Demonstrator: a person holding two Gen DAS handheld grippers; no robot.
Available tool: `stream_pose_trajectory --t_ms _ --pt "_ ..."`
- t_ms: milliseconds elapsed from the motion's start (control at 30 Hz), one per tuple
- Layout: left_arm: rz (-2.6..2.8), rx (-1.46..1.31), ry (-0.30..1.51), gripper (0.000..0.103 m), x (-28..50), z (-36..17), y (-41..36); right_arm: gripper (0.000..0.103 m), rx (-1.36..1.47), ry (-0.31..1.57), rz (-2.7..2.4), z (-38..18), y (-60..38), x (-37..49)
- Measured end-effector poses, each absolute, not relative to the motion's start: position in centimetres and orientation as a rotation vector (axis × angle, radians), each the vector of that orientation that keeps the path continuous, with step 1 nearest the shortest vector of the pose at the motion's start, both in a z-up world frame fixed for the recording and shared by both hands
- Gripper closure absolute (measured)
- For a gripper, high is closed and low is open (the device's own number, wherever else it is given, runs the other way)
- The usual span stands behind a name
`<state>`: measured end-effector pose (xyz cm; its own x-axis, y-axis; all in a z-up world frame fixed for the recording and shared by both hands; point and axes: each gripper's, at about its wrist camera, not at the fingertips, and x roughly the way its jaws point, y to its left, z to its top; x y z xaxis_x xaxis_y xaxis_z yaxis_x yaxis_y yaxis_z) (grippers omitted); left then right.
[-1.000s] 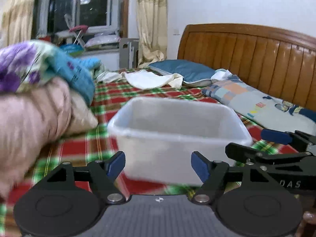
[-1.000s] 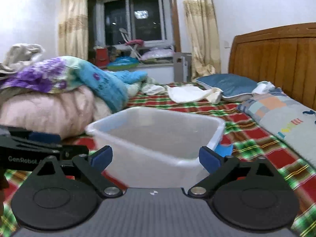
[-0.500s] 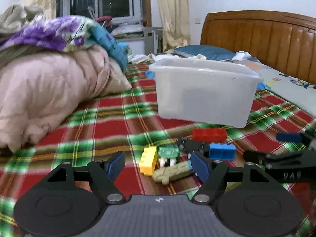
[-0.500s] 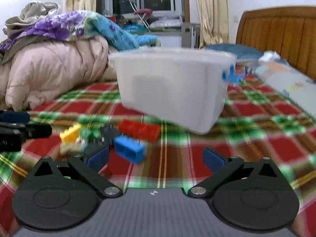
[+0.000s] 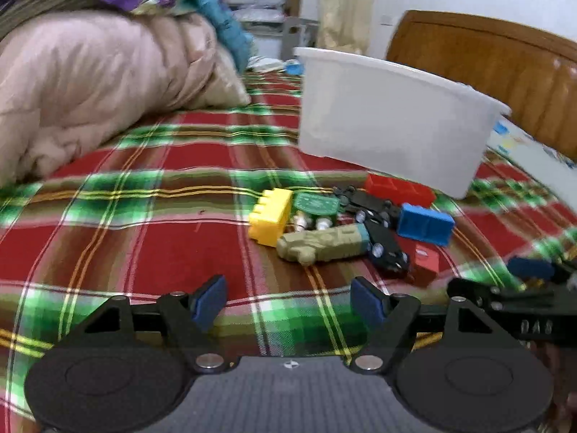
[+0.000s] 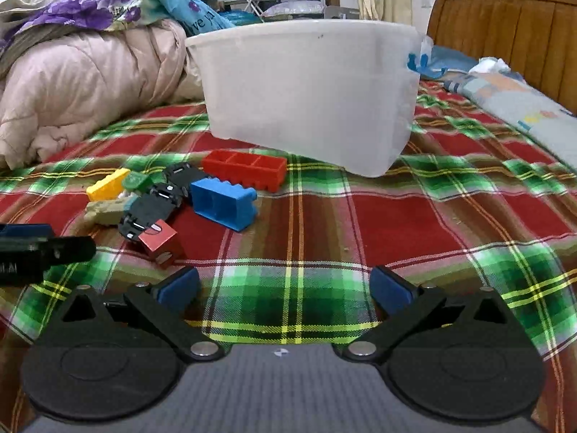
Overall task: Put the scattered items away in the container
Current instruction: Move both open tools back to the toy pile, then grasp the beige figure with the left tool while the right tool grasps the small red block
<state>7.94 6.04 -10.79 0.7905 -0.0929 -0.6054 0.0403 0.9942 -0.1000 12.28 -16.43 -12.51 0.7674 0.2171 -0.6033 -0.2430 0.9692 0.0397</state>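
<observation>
Right now both grippers sit low over the plaid bedspread point(image 6: 432, 223), both empty. Left gripper point(image 5: 288, 303): jaws apart, nothing btwn the blue pads, only bedspread showing in the gap. Right gripper point(image 6: 285, 288): jaws spread wide, also nothing btwn them. White plastic container point(image 6: 306, 83) stands upright on the bed, beyond the toys; its inside isn't visible from either view. Toys lie in a tight cluster just in front of the container: long red block point(image 6: 245, 167) nearest its base, blue block point(image 6: 223, 204) touching the red one's front, yellow block point(image 5: 270, 216) at the cluster's left end, green piece point(image 5: 315, 204) beside it, tan figure point(image 5: 321, 245) lying flat, black toy car point(image 5: 382, 241) across the middle, small red cube point(image 6: 160, 241) nearest the grippers. Pink quilt point(image 5: 90, 83) is piled at left w/ a floral blanket point(image 6: 93, 7) on top; wooden headboard point(image 6: 505, 21) at right.
</observation>
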Motion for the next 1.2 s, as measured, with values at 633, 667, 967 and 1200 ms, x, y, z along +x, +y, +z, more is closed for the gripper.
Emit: stream_pose_trajectory --t_ms 633,667,967,1200 --pt "-0.273 -0.108 0.684 0.025 9.1 -9.7 8.6 0.04 -0.276 0.545 0.546 -11.6 -10.9 12.6" --pt "-0.289 -0.106 0.685 0.025 9.3 -9.6 8.5 0.05 -0.268 0.555 0.566 -11.7 -10.7 13.1" --pt "-0.357 0.098 0.578 0.025 10.8 -7.2 4.6 0.073 -0.245 0.58 0.491 -11.5 -12.4 12.2" --pt "-0.414 0.208 0.731 0.038 13.5 -9.6 3.3 0.073 -0.229 0.583 0.475 -11.4 -12.9 12.1"
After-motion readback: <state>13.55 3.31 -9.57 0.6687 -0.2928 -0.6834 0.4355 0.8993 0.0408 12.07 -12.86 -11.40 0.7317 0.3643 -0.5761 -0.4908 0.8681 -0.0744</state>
